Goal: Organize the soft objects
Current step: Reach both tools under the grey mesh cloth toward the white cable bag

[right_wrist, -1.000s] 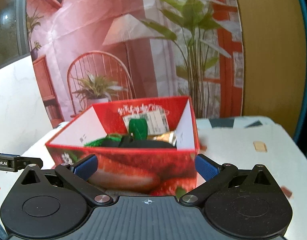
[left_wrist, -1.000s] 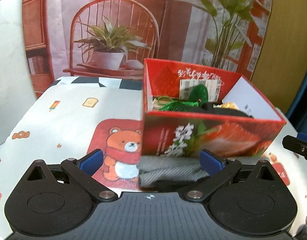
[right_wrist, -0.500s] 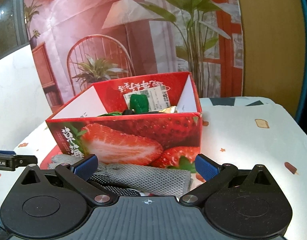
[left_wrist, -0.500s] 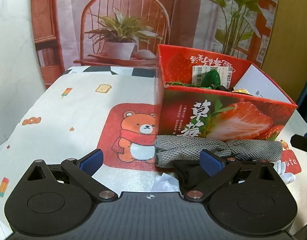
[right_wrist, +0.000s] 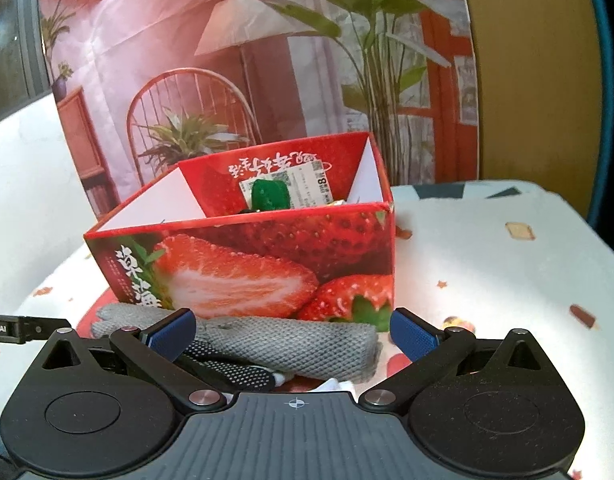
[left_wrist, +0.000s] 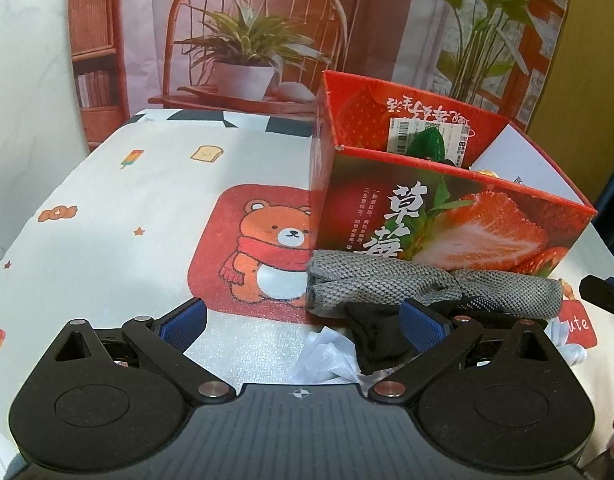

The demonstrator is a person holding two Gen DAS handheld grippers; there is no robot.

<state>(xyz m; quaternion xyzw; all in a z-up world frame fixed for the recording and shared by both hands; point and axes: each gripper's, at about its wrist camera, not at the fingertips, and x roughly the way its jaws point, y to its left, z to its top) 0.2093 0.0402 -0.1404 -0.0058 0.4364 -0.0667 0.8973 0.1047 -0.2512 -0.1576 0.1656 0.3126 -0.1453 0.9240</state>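
Note:
A red strawberry-print box stands open on the table and holds green and dark soft items. It also shows in the right wrist view. A grey knitted cloth lies against the box's front, with a black fabric piece and a white cloth below it. The grey cloth shows in the right wrist view too, over a black dotted glove. My left gripper is open and empty just before the pile. My right gripper is open and empty over the grey cloth.
The table wears a white cloth with a red bear patch left of the box. A printed backdrop with a chair and plants stands behind the table. The right gripper's tip shows at the left view's right edge.
Both grippers have pulled back and down from the box, so the pile of cloths in front of it has come into view. Both stay open.

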